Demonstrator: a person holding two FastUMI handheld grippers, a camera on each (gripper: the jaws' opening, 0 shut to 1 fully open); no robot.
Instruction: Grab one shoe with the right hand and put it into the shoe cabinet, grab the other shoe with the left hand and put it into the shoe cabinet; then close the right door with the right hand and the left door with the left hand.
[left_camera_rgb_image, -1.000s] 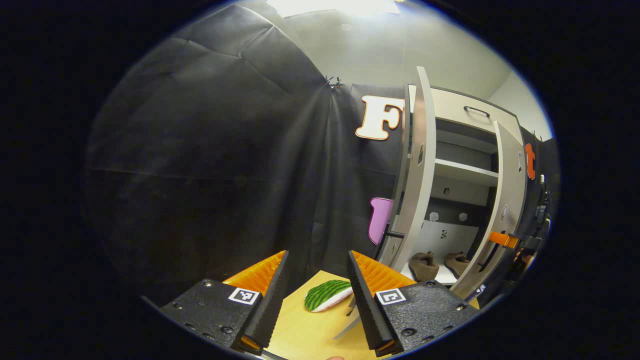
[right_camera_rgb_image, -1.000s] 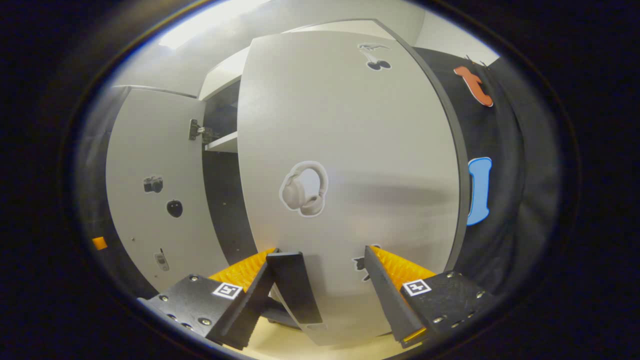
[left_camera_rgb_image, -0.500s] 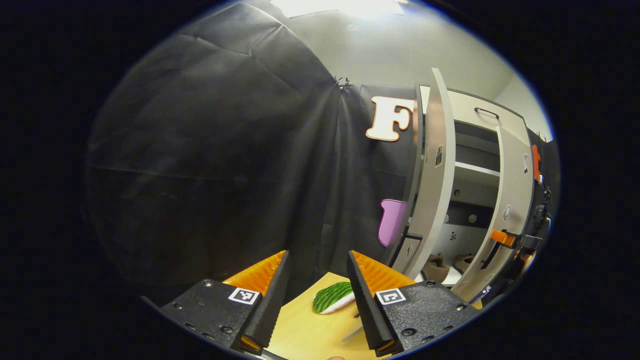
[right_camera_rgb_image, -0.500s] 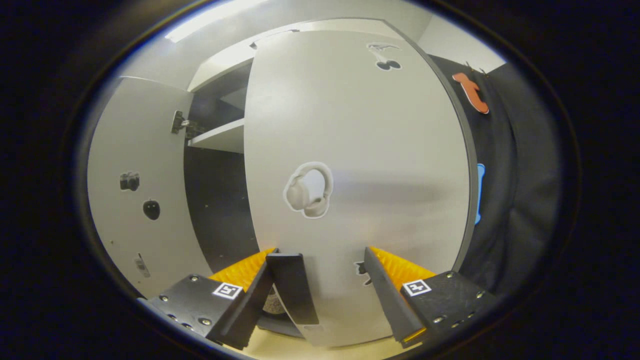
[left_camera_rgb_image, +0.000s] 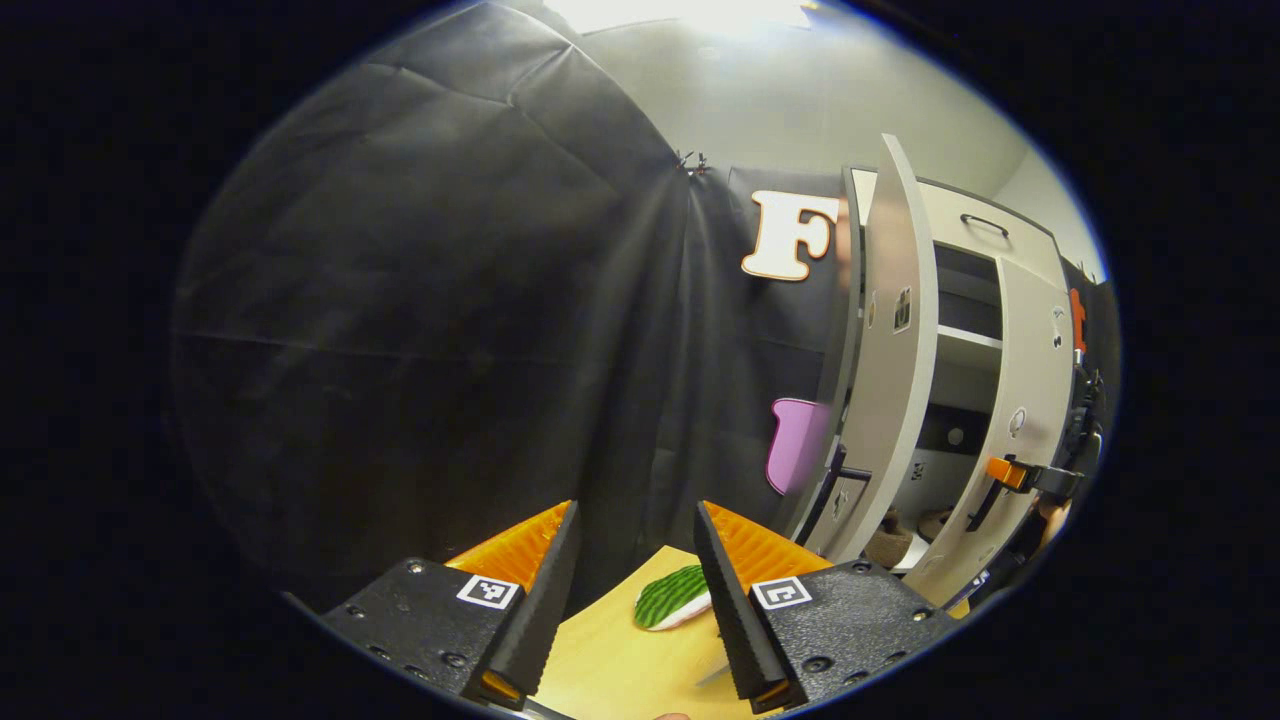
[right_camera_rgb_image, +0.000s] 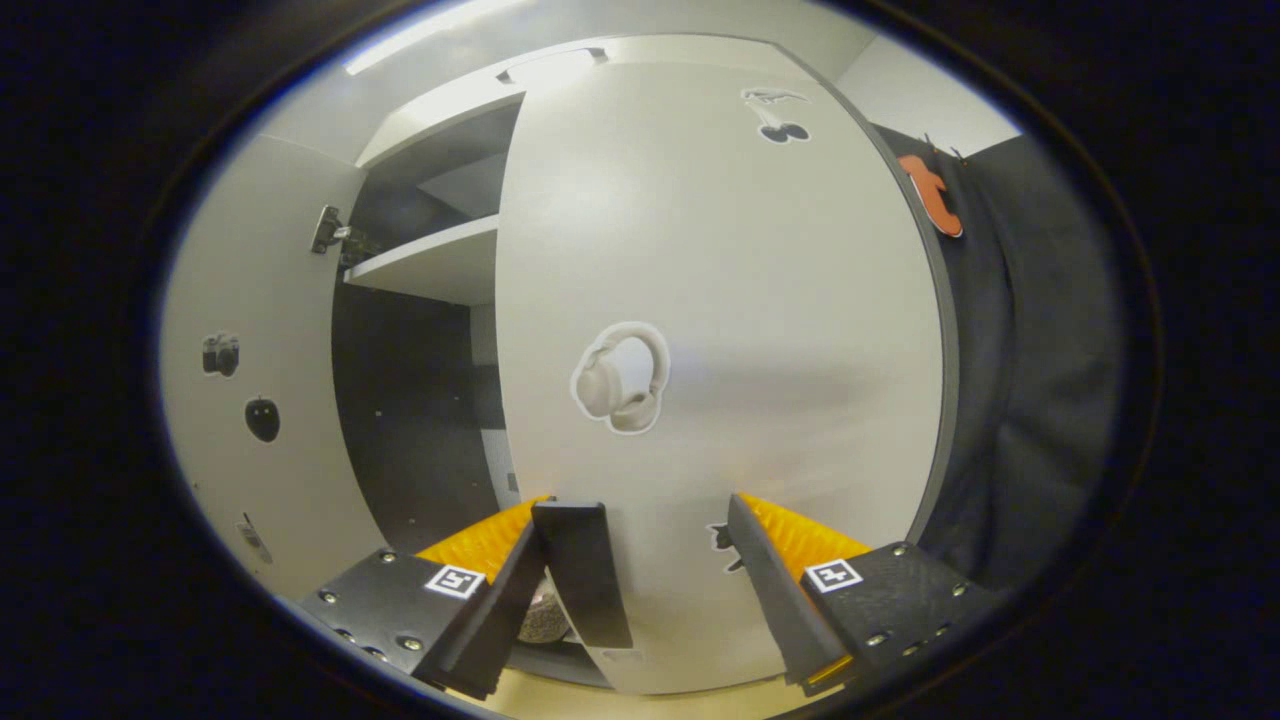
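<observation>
In the left gripper view the shoe cabinet (left_camera_rgb_image: 960, 240) stands at the right with both doors ajar. Two brown shoes (left_camera_rgb_image: 886, 546) lie on its bottom shelf, partly hidden by the left door (left_camera_rgb_image: 895, 350). My left gripper (left_camera_rgb_image: 635, 555) is open and empty, off to the cabinet's left above the table. My right gripper (left_camera_rgb_image: 1012, 473) is at the right door (left_camera_rgb_image: 1025, 400). In the right gripper view the right door (right_camera_rgb_image: 740, 330) is close in front. Its black handle (right_camera_rgb_image: 582, 572) stands between the open fingers of my right gripper (right_camera_rgb_image: 640, 565), beside the left finger.
A green striped, watermelon-like piece (left_camera_rgb_image: 672, 598) lies on the wooden table (left_camera_rgb_image: 610, 665) ahead of my left gripper. The left door's inner face (right_camera_rgb_image: 250, 400) and a white shelf (right_camera_rgb_image: 430, 262) show left of the right door. A bit of shoe (right_camera_rgb_image: 545, 617) shows below the handle.
The right door has swung further toward the cabinet, with my right gripper staying at its handle. The opening is narrower and hides more of the shoes. My left gripper's view has shifted slightly.
</observation>
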